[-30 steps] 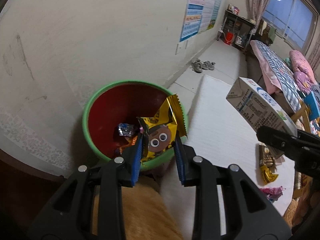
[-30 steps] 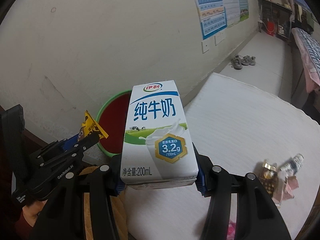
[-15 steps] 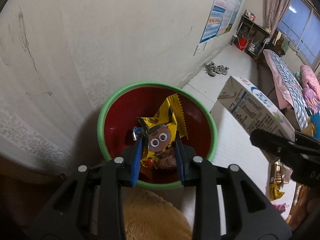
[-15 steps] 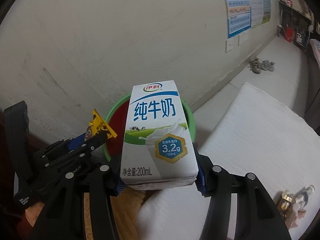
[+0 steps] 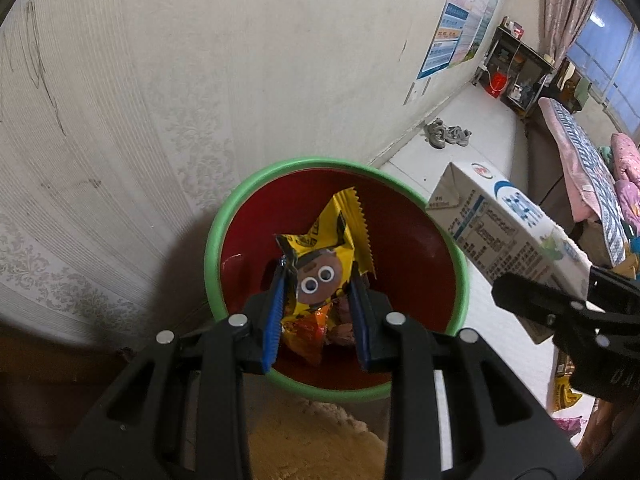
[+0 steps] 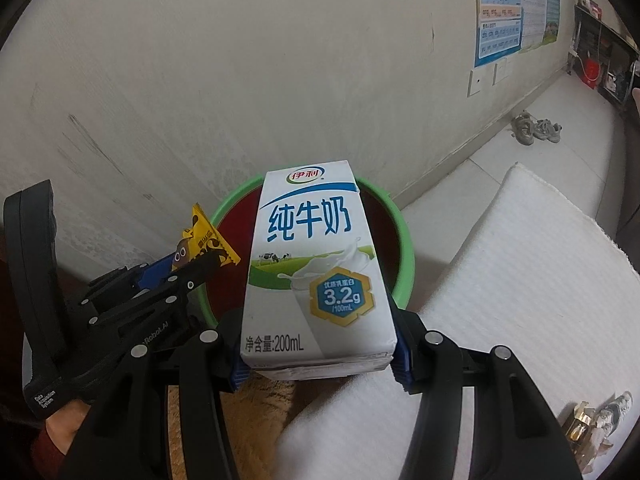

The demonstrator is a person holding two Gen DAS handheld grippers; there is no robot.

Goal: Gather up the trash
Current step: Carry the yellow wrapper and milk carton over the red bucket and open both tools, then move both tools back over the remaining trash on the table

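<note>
A green-rimmed red bin (image 5: 212, 248) stands by the wall; it also shows in the right wrist view (image 6: 404, 240). My left gripper (image 5: 318, 300) is shut on a yellow snack wrapper (image 5: 324, 252) with cartoon eyes and holds it over the bin's mouth. Orange and other wrappers (image 5: 308, 332) lie in the bin. My right gripper (image 6: 318, 364) is shut on a white and blue milk carton (image 6: 316, 268) and holds it at the bin's right rim; the carton also shows in the left wrist view (image 5: 508, 236).
A white mat (image 6: 500, 280) lies right of the bin with loose wrappers (image 6: 592, 432) on it. A tan fuzzy rug (image 5: 312, 444) lies below the bin. Shoes (image 5: 444, 136) sit by the wall. A bed (image 5: 588, 168) and shelves (image 5: 516, 72) stand far off.
Both grippers have moved toward the bin. The yellow wrapper is now over the bin's middle and the milk carton has come up to its right rim.
</note>
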